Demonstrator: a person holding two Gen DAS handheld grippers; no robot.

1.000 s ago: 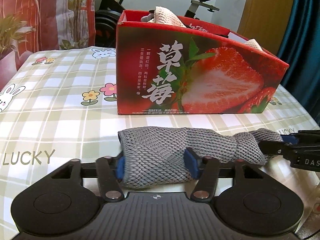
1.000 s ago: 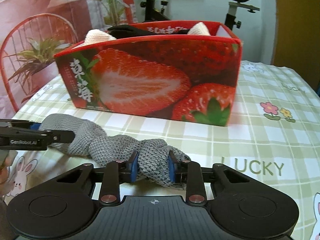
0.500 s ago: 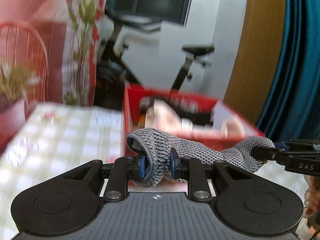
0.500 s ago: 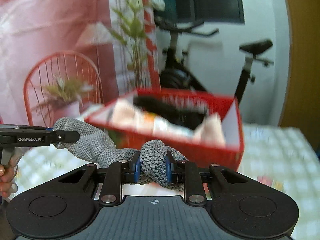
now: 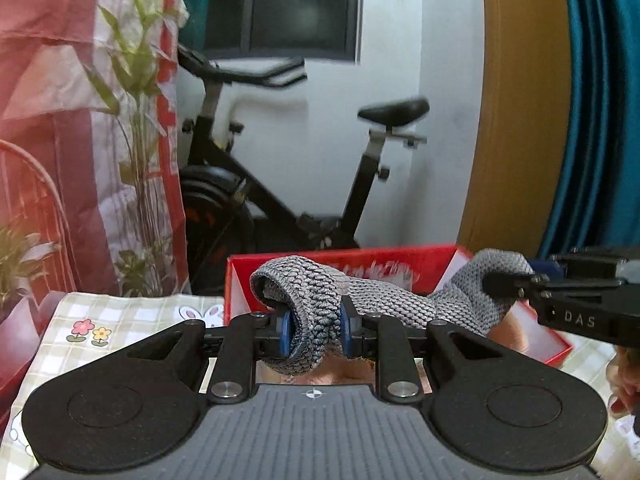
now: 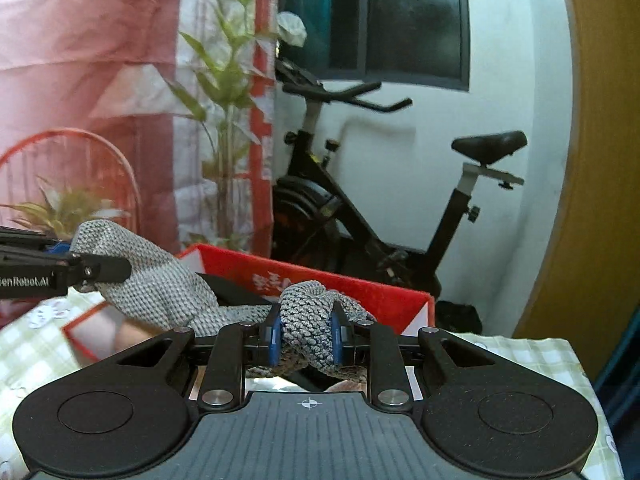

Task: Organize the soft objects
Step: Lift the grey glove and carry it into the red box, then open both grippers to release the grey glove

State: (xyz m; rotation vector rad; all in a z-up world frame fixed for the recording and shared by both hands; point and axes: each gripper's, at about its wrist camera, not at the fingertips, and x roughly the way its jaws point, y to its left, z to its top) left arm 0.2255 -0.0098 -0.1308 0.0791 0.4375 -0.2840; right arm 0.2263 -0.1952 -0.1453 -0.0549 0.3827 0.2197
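Left gripper (image 5: pixel 313 334) is clamped narrow on one end of the grey knitted cloth (image 5: pixel 384 294), its blue pads pressing a bunched fold. Right gripper (image 6: pixel 305 336) is likewise closed tight on the opposite end, where the knit is twisted into a rope-like knot.

Location: the cloth hangs in the air between the two grippers, clear of the bench (image 5: pixel 132 312), above the open top of the red box (image 6: pixel 372 296) that stands toward the far edge of the bench. Pale and dark items lie inside the box; what they are cannot be made out.

Handling assessment: judged light, limp and highly compliant. The span between the grips sags slightly and will not hold shape unsupported. The coarse knit looks grippy rather than slippery and not fragile, though loops could snag on the pad edges. End grips, as taken now, appear sound; a bunched fold gives the pads thickness to bite on.

Appearance: mid-grey, open honeycomb-like weave, tubular or rolled at the left end with a darker hollow showing, tightly twisted at the right end.
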